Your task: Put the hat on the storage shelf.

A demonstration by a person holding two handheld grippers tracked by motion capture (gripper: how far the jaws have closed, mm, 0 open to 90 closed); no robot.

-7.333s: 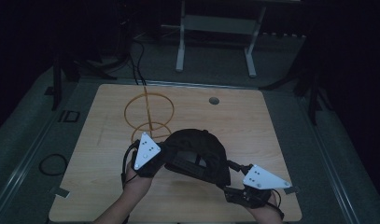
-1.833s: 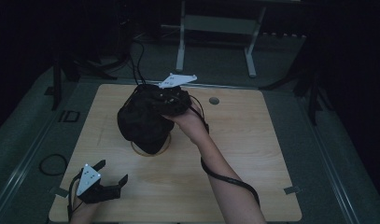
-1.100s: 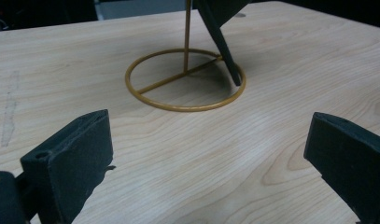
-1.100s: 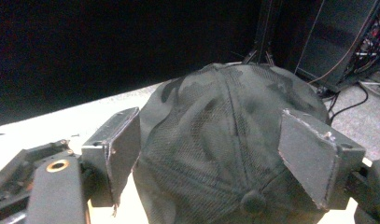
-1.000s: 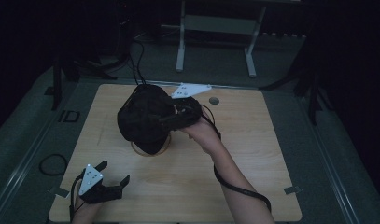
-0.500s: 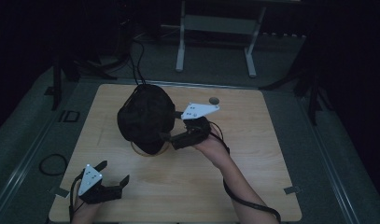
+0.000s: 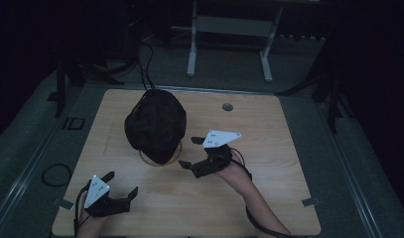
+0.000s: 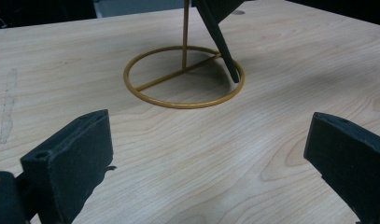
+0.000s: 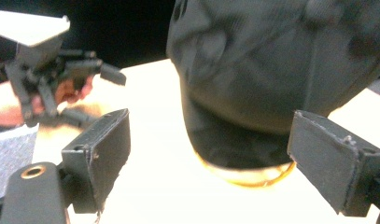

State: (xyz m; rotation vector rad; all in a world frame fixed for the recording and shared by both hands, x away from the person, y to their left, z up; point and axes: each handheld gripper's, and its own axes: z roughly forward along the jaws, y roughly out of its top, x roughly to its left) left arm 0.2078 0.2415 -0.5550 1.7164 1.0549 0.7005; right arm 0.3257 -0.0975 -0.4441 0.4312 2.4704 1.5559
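A black cap point(image 7: 155, 124) hangs on a gold wire stand whose ring base point(image 7: 160, 159) rests on the wooden table point(image 7: 269, 134), left of centre. My right gripper point(image 7: 188, 152) stands open just right of the stand, a little apart from the cap, with nothing between its fingers. In the right gripper view the cap point(image 9: 281, 60) and the gold ring point(image 9: 253, 175) lie close ahead of the open jaws. My left gripper point(image 7: 122, 182) is open near the table's front left corner. Its own view shows the ring base point(image 8: 184, 77) and the cap's brim point(image 8: 218, 32) farther off.
A round cable hole point(image 7: 228, 106) sits in the table's far middle. Black cables point(image 7: 145, 54) run off the far edge behind the cap. A metal frame point(image 7: 229, 25) stands beyond the table, and a cable loop point(image 7: 55, 174) lies on the floor at left.
The right gripper let go of the cap, which now hangs on the stand, and drew back toward the person. The left gripper has stayed at the front left.
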